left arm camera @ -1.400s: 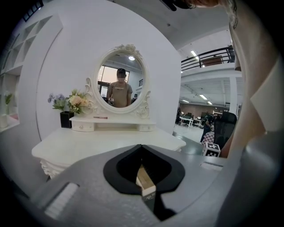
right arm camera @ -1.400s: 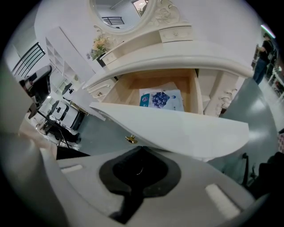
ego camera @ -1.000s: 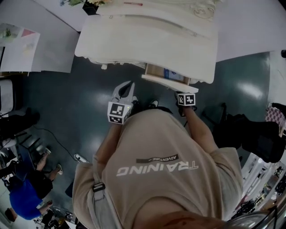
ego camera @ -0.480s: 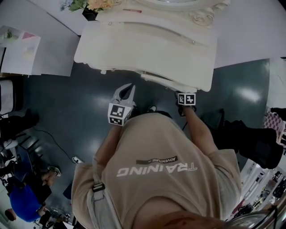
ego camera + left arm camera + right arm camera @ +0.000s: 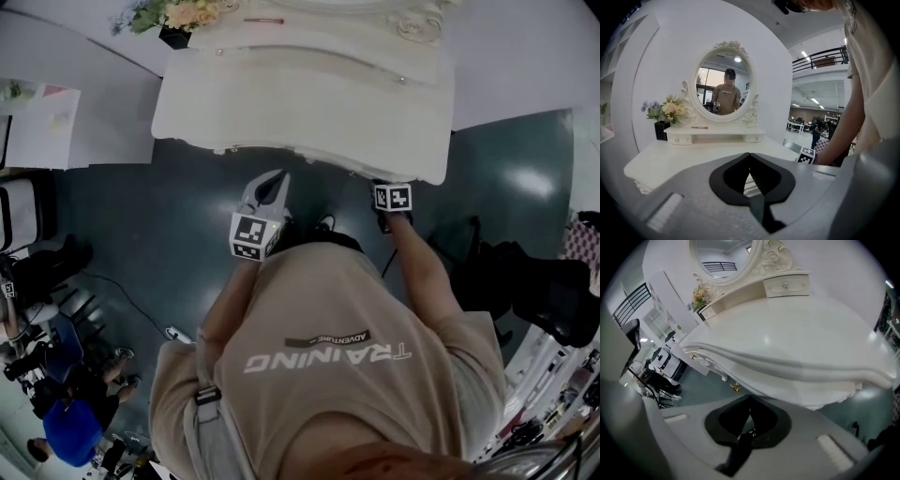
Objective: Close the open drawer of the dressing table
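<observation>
1. Pushed home since a second ago, the drawer (image 5: 797, 391) no longer juts out from the dressing table (image 5: 309, 103). It now sits shut under the table's front edge, toward the right end.
2. With the drawer shut, nothing inside it shows. A second ago, its open box and something blue in it were in plain sight.
3. The right gripper (image 5: 750, 401) is at the table's front edge, right by the shut drawer. Its jaws are pressed together at the tips with nothing between them.
4. The left gripper (image 5: 750, 157) hangs a little back from the table's front edge, left of the right gripper. Its jaws also meet at the tips and hold nothing.
5. At the table's back left corner stands a black vase (image 5: 173, 36) holding a bunch of pale flowers (image 5: 178, 13).
6. Along the back of the table runs a low shelf under an oval mirror (image 5: 724, 84). The small shelf drawer (image 5: 786, 285) at the shelf's end is shut, so what it holds cannot be seen.
7. A gold knob (image 5: 736, 387) shows on the table's front, below the top's lip.
</observation>
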The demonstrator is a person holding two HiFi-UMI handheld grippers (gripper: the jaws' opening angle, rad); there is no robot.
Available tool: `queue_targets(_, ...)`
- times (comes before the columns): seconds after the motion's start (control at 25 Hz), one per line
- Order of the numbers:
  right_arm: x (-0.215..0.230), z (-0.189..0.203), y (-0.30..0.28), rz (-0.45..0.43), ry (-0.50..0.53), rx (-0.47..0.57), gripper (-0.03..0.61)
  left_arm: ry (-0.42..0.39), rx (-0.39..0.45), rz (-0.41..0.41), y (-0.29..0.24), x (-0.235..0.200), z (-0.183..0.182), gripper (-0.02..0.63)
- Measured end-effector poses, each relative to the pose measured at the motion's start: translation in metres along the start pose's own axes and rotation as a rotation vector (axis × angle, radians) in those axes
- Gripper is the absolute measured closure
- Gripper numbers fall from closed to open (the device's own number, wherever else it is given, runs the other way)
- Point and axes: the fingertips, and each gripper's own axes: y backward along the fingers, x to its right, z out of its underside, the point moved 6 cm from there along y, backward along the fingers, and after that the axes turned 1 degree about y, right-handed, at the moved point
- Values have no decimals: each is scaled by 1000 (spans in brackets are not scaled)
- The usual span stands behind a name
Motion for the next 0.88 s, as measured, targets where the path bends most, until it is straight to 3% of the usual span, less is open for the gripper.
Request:
queue_targets(0.16, 8, -6, -5, 0, -61, 45, 575, -11, -16, 2, 2, 3, 2, 614)
queue_targets(0.52, 11, -17, -4, 57, -42, 77, 575, -25, -30, -21, 37, -3, 12, 614)
queue_targets(0.68, 5, -15, 12, 93, -55, 101, 575, -22, -8, 1, 52, -3, 15, 614)
queue_targets(0.88, -19, 5, 43, 70, -23, 148, 575, -22, -4, 67, 58, -1, 26, 614)
